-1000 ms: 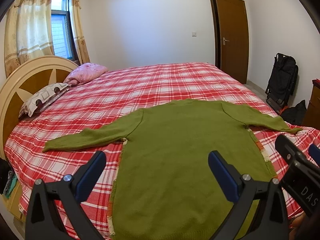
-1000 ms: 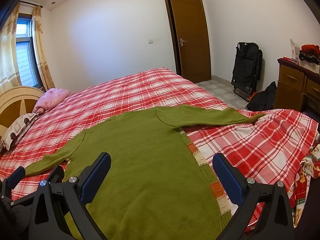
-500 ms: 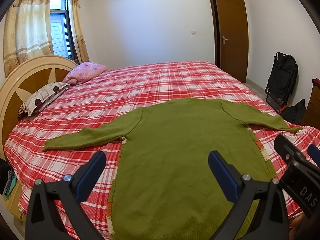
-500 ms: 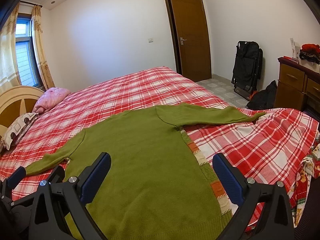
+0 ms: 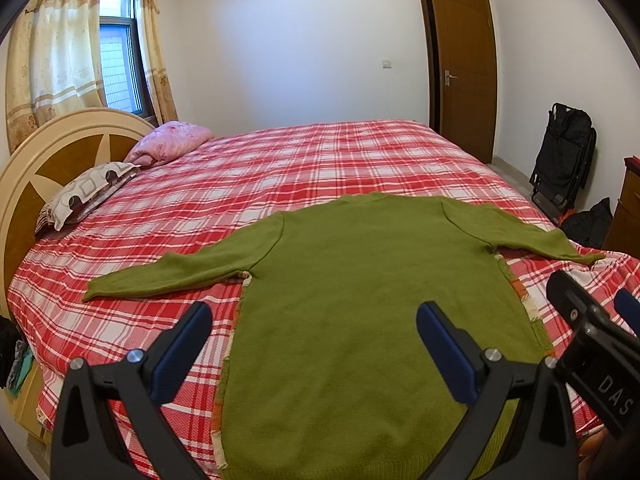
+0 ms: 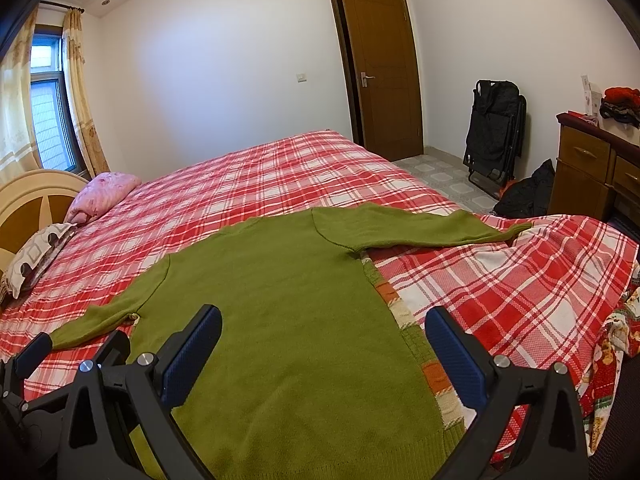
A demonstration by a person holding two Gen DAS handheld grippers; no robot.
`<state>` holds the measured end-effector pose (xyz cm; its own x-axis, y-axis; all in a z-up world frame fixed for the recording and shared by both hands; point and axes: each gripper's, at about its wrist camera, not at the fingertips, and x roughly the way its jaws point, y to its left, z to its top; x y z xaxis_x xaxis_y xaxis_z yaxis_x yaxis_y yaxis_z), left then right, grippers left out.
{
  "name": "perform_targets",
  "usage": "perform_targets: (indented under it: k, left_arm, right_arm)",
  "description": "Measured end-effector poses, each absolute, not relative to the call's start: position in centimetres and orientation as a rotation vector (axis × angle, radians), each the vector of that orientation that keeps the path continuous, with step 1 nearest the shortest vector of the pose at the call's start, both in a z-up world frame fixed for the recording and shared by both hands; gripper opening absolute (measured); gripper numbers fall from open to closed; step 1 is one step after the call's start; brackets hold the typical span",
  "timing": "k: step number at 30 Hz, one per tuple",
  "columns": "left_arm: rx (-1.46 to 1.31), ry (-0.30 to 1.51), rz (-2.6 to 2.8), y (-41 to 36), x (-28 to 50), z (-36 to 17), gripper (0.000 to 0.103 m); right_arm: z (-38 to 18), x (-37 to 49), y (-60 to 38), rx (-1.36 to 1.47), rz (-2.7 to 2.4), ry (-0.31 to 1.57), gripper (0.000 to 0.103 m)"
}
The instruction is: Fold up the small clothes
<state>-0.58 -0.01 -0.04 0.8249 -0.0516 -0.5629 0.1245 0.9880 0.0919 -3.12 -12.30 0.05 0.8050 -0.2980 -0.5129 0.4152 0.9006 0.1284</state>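
Green knit, one sweater (image 5: 360,300) only, lies flat on the bed (image 5: 320,168), both sleeves spread out sideways and the hem toward the cameras. Its weave is fine and even, with a ribbed band along the hem. A strip of patterned fabric in orange, cream and green peeks out along each side edge of the body. The bed cover is a red and white plaid, slightly textured and rumpled at the near right corner.

Two claws hang over the hem end of the sweater, side by side. The left claw (image 5: 316,344) has its two blue padded fingers (image 5: 182,346) spread wide, released and holding nothing, above the garment's lower left part. The right claw (image 6: 322,350) is likewise spread wide and empty, above the lower right part; neither visibly touches the knit. Each claw has a black angular frame with small silver bolts.

Two pillows sit at the head of the bed: one pink and floral (image 5: 170,142), one pale with dark rounded squares (image 5: 84,194), against a rounded cream and brown wooden headboard (image 5: 48,160). One brown wooden door (image 6: 380,72) stands in the far wall. One folded black chair (image 6: 494,128) leans on the right wall, a black bag (image 6: 528,194) beside it on the tiled floor, next to one wooden dresser (image 6: 588,172). One window (image 5: 118,52) has cream patterned curtains.
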Motion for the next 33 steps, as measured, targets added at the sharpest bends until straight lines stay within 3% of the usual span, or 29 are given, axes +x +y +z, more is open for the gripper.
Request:
perform_targets:
  k: [16,33]
  left_arm:
    - [0.117,0.655,-0.129,-0.1,0.8,-2.0,0.103]
    - [0.154,0.735,-0.106,-2.2,8.7,-4.4,0.103]
  right_arm:
    - [-1.7,-0.8,-14.7,0.244,-0.436,0.590,0.102]
    - [-4.4,6.8,-23.7,0.235,-0.540,0.701,0.102]
